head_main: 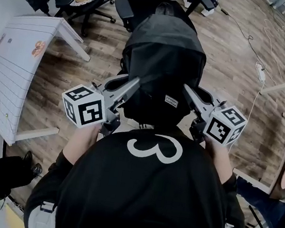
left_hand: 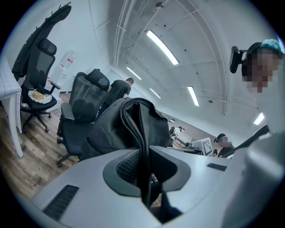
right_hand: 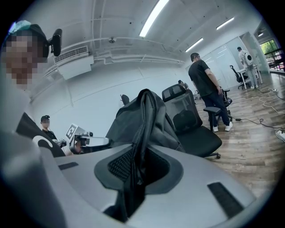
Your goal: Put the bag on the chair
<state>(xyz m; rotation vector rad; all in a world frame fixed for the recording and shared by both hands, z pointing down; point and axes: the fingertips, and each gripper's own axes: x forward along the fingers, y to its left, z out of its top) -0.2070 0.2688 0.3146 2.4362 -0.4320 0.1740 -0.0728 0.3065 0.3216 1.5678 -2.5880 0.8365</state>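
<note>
The bag (head_main: 162, 61) hangs between the tongs. The left tongs (left_hand: 144, 156) and the right tongs (right_hand: 138, 164) each pinch a fold of its black cloth. It looks soft, saggy and probably not light, so holding both sides near the top seems right. The chair (left_hand: 82, 107) stands ahead of the tongs across open floor. A white table (head_main: 18, 68) is near, left of the left tongs.
</note>
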